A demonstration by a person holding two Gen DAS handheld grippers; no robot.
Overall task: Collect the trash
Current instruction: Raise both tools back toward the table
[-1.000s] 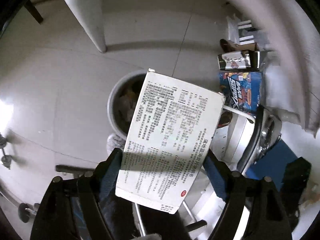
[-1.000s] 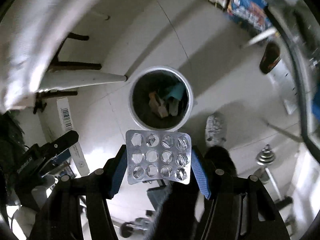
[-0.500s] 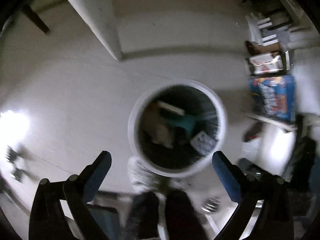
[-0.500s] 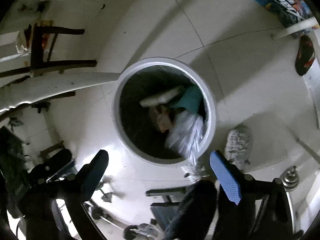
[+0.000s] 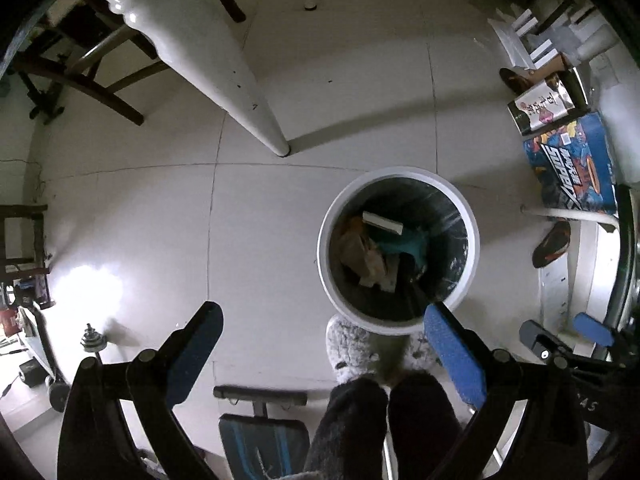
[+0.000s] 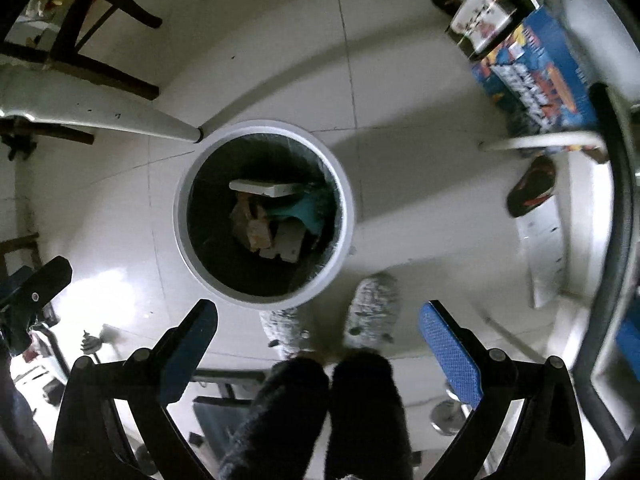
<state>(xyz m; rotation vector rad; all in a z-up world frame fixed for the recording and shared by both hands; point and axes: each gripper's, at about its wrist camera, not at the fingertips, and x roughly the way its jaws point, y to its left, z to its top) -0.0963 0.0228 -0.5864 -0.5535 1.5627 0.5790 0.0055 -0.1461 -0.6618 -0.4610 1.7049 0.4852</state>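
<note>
A round white trash bin stands on the tiled floor; it also shows in the right wrist view. Inside lie a white box, brown paper scraps and a teal piece. The white box and teal piece show in the right wrist view too. My left gripper is open and empty, high above the floor, the bin ahead to its right. My right gripper is open and empty above the bin's near rim.
A white table leg stands left of the bin. The person's slippered feet are beside the bin. Blue printed boxes, a shoe and white furniture are on the right. A bench and a dumbbell are near.
The left gripper let go of the white printed box and the right let go of the blister pack; both dropped into the bin. Both grippers opened and rose away from the bin.
</note>
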